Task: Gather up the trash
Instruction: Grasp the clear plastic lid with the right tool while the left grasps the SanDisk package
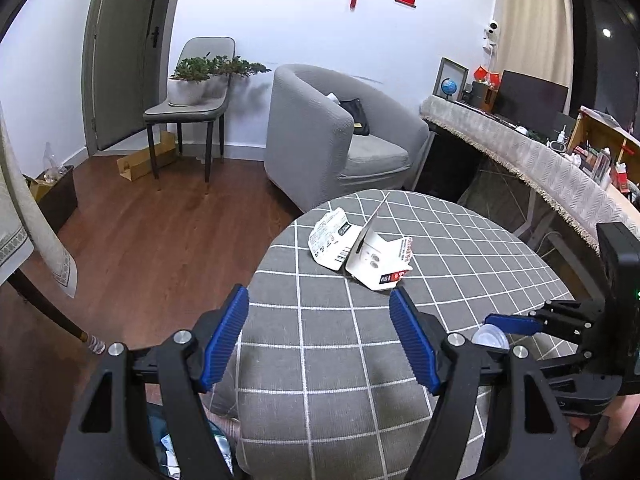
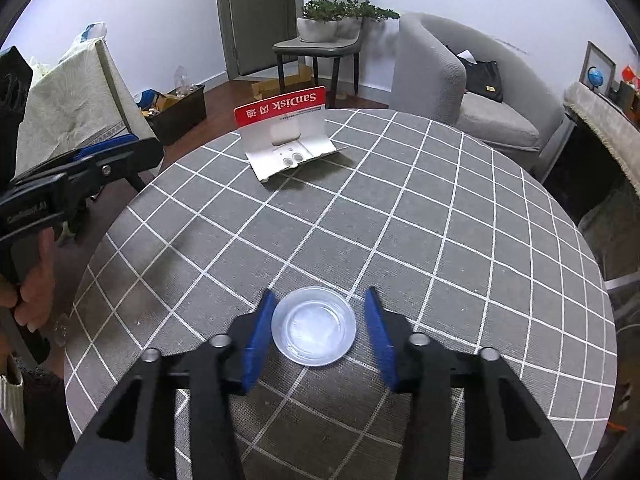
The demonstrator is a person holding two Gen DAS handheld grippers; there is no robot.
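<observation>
Right gripper [image 2: 320,294]: jaws spread, one blue pad on either side of a clear round plastic lid [image 2: 314,326] that lies flat on the table; the left pad is at the lid's rim and the right pad stands just clear of it, so the lid is bracketed, not pinched. Left gripper [image 1: 318,300]: jaws spread wide with nothing between them, held over the near-left part of the table, its pads apart from all trash. The round table [image 2: 440,220] carries a grey cloth with a white grid. Towards its far side lies an opened red-and-white SanDisk card pack [image 2: 286,136], its flap standing up and its moulded tray empty. In the left wrist view a crumpled white wrapper [image 1: 334,240] with a barcode lies touching that pack. On the wooden floor beyond the table stands a dark open bin [image 2: 180,114] holding clear plastic bottles and cardboard pieces. On a grey chair [image 2: 320,46] by the door sits a white pot [image 2: 318,28] with a green plant. A black bag [image 2: 484,80] rests in the grey armchair [image 2: 432,72].
</observation>
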